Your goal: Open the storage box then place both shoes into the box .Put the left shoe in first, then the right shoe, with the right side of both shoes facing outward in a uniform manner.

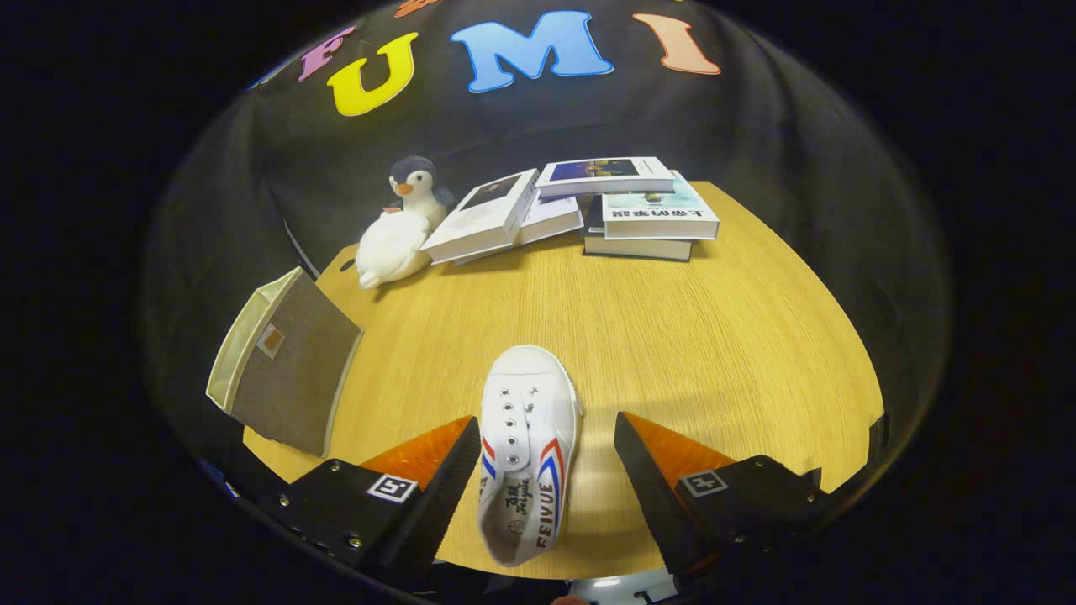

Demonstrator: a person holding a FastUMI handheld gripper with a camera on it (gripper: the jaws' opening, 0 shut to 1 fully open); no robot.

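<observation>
A white canvas shoe (528,445) with red and blue side stripes lies on the wooden table (672,336), toe pointing away from me. My gripper (546,470) hangs over it, open, with the shoe's heel half between the fingers; the left finger (450,479) is close to the shoe's side and the right finger (643,479) stands apart from it. The fabric storage box (282,370), beige rim and grey-brown wall, sits at the table's left edge, ahead and left of the fingers. Part of another white shoe (618,588) peeks out below the right finger.
A plush penguin (403,227) lies at the far left of the table. Several books (588,210) are stacked and leaning along the far edge. Bare wood stretches ahead of the shoe and to its right.
</observation>
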